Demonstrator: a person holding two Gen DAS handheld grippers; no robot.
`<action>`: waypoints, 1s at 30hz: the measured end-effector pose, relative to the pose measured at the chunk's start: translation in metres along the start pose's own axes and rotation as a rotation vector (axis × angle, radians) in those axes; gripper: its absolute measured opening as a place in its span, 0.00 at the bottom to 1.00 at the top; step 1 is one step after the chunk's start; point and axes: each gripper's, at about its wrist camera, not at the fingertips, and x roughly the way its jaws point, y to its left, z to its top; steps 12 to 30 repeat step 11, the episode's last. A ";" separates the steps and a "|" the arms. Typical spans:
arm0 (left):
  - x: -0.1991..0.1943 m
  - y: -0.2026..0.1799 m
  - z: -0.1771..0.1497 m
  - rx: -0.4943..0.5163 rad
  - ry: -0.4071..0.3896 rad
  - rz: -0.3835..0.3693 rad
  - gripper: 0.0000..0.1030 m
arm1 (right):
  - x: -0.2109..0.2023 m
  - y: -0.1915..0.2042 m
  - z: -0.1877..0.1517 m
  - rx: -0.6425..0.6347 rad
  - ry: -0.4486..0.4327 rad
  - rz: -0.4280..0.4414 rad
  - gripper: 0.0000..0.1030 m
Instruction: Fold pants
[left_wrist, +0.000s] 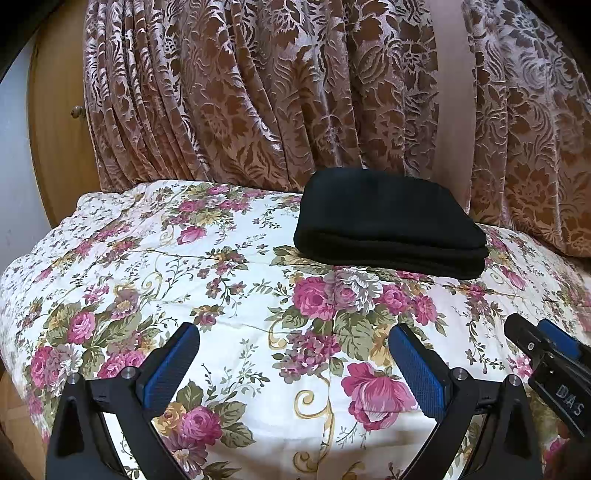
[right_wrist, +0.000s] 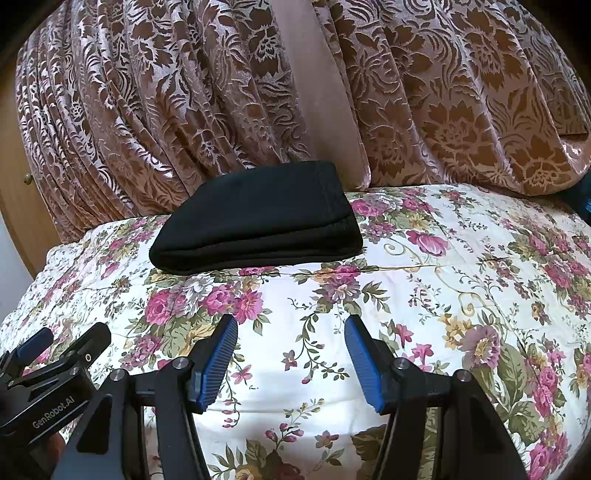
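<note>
The black pants lie folded in a compact stack on the floral bedspread, near its far edge by the curtain. They also show in the right wrist view. My left gripper is open and empty, held above the bedspread well short of the pants. My right gripper is open and empty too, also short of the pants. The right gripper shows at the right edge of the left wrist view; the left gripper shows at the left edge of the right wrist view.
A brown patterned curtain hangs right behind the bed. A wooden door with a knob stands at the far left. The bedspread stretches to the right of the pants.
</note>
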 end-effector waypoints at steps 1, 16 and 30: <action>0.000 0.000 0.000 -0.001 0.001 0.002 0.99 | 0.000 0.000 0.000 0.000 0.001 0.001 0.59; 0.003 0.000 -0.001 0.002 0.013 0.003 0.99 | 0.003 0.001 -0.002 0.001 0.009 0.002 0.59; 0.003 0.000 -0.001 0.002 0.013 0.003 0.99 | 0.003 0.001 -0.002 0.001 0.009 0.002 0.59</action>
